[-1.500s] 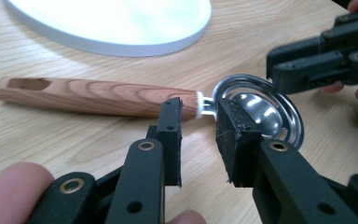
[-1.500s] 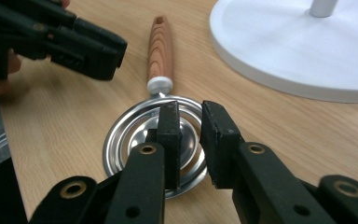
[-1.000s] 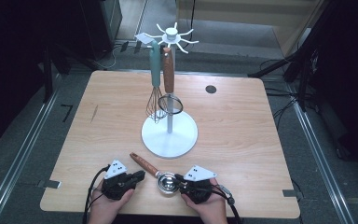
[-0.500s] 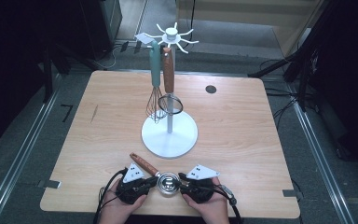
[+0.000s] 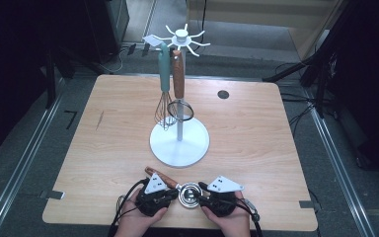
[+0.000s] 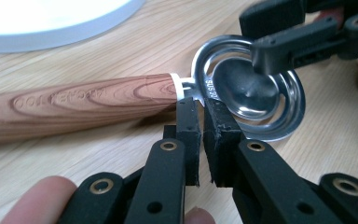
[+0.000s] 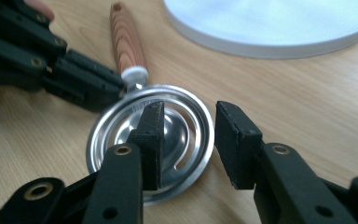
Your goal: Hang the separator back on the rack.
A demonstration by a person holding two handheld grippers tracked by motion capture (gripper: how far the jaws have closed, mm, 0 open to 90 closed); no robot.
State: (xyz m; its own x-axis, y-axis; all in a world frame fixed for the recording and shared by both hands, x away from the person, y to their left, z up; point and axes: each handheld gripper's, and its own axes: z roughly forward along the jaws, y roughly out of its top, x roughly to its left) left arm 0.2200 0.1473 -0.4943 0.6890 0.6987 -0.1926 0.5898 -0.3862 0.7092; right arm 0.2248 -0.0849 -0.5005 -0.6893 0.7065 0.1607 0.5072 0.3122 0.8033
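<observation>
Left gripper pinches the wooden-handled steel separator at its neck; right gripper, just opening, straddles its rim; we judge hanging on the white rack remains.

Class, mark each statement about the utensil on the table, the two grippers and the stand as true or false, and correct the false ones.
1. The left gripper is shut on the metal neck of the wooden-handled utensil. True.
2. The right gripper clamps the utensil's handle. False: its jaws have just been opening and stand apart over the round metal head.
3. A whisk hangs on the white stand. True.
4. The utensil on the table is lifted clear of it. False: it lies on the wooden table.
</observation>
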